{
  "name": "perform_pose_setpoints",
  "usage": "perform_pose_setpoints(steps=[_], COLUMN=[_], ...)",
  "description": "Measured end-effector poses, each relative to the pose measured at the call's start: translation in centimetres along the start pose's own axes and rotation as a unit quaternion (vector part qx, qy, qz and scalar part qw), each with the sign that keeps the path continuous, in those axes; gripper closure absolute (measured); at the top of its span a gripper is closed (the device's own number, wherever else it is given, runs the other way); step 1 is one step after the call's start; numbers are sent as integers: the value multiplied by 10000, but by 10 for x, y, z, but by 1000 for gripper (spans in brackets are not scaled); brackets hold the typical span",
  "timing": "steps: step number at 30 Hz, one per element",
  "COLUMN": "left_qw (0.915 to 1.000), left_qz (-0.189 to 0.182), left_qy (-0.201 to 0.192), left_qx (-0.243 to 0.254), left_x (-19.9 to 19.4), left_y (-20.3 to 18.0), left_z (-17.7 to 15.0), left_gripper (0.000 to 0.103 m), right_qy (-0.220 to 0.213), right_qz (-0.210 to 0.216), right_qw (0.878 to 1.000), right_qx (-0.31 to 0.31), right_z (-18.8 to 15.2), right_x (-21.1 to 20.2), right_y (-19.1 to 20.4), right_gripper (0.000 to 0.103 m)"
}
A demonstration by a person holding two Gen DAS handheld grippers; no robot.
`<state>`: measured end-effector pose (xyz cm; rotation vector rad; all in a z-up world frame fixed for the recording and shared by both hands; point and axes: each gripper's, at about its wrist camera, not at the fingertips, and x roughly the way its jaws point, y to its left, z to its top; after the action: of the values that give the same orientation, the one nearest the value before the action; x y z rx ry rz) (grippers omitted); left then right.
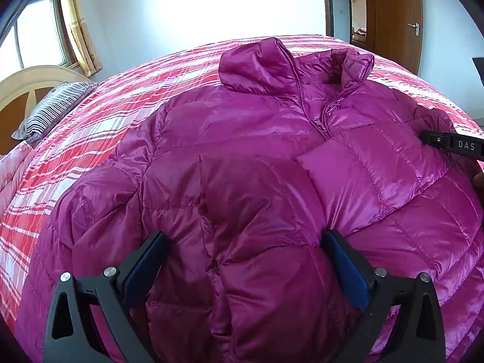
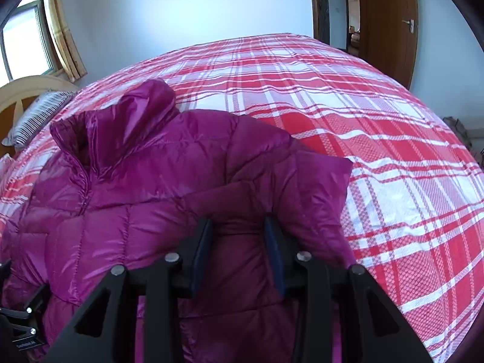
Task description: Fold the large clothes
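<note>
A shiny magenta quilted puffer jacket (image 1: 242,139) lies front-up on a red-and-white plaid bedsheet (image 2: 348,115). The left gripper (image 1: 242,260) stands spread wide around a folded sleeve, while the right gripper (image 2: 237,242) pinches a bunched fold of padding.

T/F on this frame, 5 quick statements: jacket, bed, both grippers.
1. The jacket is magenta and quilted. True.
2. It lies on a plain blue sheet. False: the bedspread is red and white plaid.
3. The left gripper has jacket fabric between its fingers. True, with the jaws set wide.
4. The right gripper hovers over bare bedspread with nothing between its fingers. False: a fold of the jacket sits between them.
5. The jacket's collar is folded flat under the body. False: it stands up at the far end, near the zipper top.
</note>
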<state>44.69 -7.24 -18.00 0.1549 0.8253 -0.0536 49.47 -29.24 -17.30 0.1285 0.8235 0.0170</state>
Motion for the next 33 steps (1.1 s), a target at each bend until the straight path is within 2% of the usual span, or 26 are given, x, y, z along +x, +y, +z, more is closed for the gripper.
perform_pose_setpoints(steps=[3,4,6,7,8,10,13,19,21,23,25,27,30,33], left_qw=[10000,10000,10000,10000,10000,10000,10000,10000,9997,9981,9958,9954,9974,9969], left_qz=[-16,-13,-13,-12,-13,-22,-47,-57,-201,-507,-727,-783,-433,68], left_qy=[7,5,4,2,2,4,6,51,104,242,303,36,-326,-285], left_qx=[-15,-16,-18,-17,-15,-22,-51,-36,-125,-263,-476,-544,-477,-730], left_x=[0,1,1,0,1,1,1,2,3,0,-17,-51,-105,-136], left_y=[0,0,1,0,0,1,2,2,7,17,34,53,96,151], left_z=[0,0,0,0,0,0,0,1,2,2,-3,-13,-43,-88], left_gripper=[1,1,1,1,1,1,1,1,1,1,1,1,1,1], right_qy=[107,116,40,6,-64,-116,55,239,245,222,201,180,158,142], right_qz=[-332,-333,22,155,204,341,510,316,197,129,205,231,190,172], right_qw=[9991,9990,9997,9994,9985,9961,9947,9948,9941,9937,9946,9949,9947,9946], right_qx=[-256,-266,-224,-297,-504,-811,-886,-936,-1037,-1092,-996,-967,-1001,-1012], right_z=[3,2,-4,-8,-16,-28,-45,-62,-64,-64,-64,-65,-65,-65], right_x=[-11,-20,-43,-54,-66,-77,-69,-38,-36,-36,-36,-36,-36,-37], right_y=[11,15,23,29,40,56,69,70,74,77,73,71,73,75], right_gripper=[65,58,46,37,33,33,35,35,34,33,32,32,32,32])
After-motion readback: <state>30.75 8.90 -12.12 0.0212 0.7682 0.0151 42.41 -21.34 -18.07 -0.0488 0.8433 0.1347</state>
